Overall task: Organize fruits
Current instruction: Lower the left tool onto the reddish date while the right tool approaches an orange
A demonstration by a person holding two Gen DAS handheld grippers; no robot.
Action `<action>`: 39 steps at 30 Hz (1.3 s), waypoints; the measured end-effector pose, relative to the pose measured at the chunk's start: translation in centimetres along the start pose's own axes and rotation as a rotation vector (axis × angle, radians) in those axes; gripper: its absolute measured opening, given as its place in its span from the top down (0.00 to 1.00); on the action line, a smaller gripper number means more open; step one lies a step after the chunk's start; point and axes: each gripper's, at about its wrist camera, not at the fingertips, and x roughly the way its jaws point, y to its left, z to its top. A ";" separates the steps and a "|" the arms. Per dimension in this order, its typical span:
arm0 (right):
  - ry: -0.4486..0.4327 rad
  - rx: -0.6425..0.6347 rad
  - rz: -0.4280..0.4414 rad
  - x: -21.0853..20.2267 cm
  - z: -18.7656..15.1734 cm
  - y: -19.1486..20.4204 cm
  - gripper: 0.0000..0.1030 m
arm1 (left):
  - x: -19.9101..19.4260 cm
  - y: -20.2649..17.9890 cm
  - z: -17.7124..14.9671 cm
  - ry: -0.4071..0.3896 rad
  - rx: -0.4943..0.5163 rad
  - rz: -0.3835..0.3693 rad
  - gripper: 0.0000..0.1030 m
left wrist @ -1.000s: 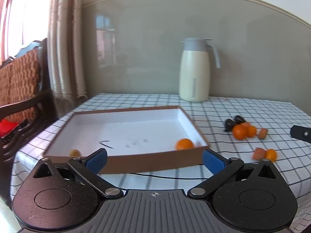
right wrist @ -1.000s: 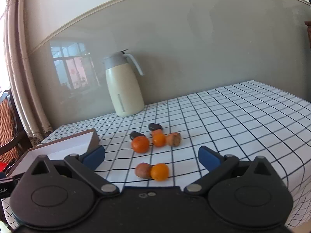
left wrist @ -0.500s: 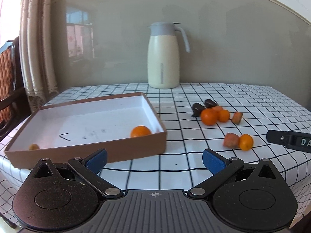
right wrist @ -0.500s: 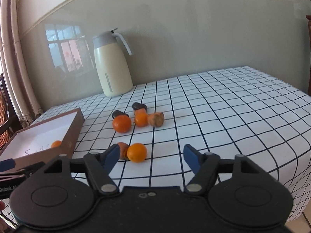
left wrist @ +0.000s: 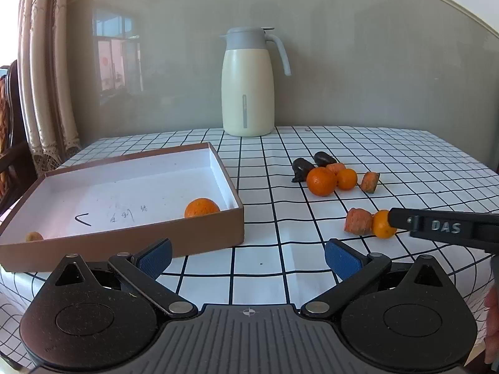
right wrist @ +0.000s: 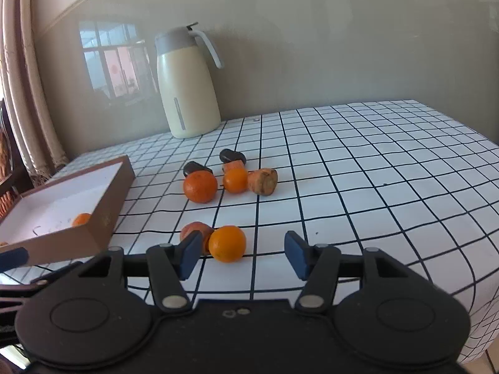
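Note:
A brown box (left wrist: 124,243) with a white inside holds an orange (left wrist: 201,208) and a small yellow fruit (left wrist: 33,236). Loose fruit lies on the checked cloth: a small orange (right wrist: 227,243) beside a reddish piece (right wrist: 195,230), and farther back a large orange (right wrist: 200,186), a small orange (right wrist: 235,180), a carrot-like chunk (right wrist: 263,180) and two dark pieces (right wrist: 232,156). My right gripper (right wrist: 241,254) is open, its jaws standing to either side of the near small orange. My left gripper (left wrist: 248,257) is open and empty in front of the box.
A cream thermos jug (left wrist: 248,82) stands at the back by the wall. The box also shows in the right wrist view (right wrist: 103,215). Curtains and a chair (left wrist: 9,155) are at the left. The right gripper's finger (left wrist: 443,226) crosses the left wrist view.
The right gripper has moved forward and down until its jaws flank the near small orange. The left gripper has swung right, bringing the box to the left of its view.

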 end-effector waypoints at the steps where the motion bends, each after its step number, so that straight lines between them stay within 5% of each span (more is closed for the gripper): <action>1: 0.005 -0.004 -0.003 0.3 0.0 0.1 0.51 | 0.1 0.0 0.0 0.001 -0.002 -0.002 0.00; 10: 0.027 -0.033 -0.017 1.7 -0.2 0.4 0.49 | 0.9 0.0 0.1 0.013 -0.018 -0.010 0.00; 13: -0.016 -0.045 -0.084 1.3 -0.1 0.2 0.41 | 1.2 -0.1 0.0 0.020 -0.020 -0.012 0.00; 21: -0.067 0.033 -0.180 0.5 0.5 -3.1 0.41 | 2.0 -1.0 0.0 0.031 -0.011 -0.030 0.00; 39: -0.070 0.042 -0.105 -0.3 0.2 -4.1 0.46 | 3.6 -4.4 0.2 0.028 0.031 -0.079 0.00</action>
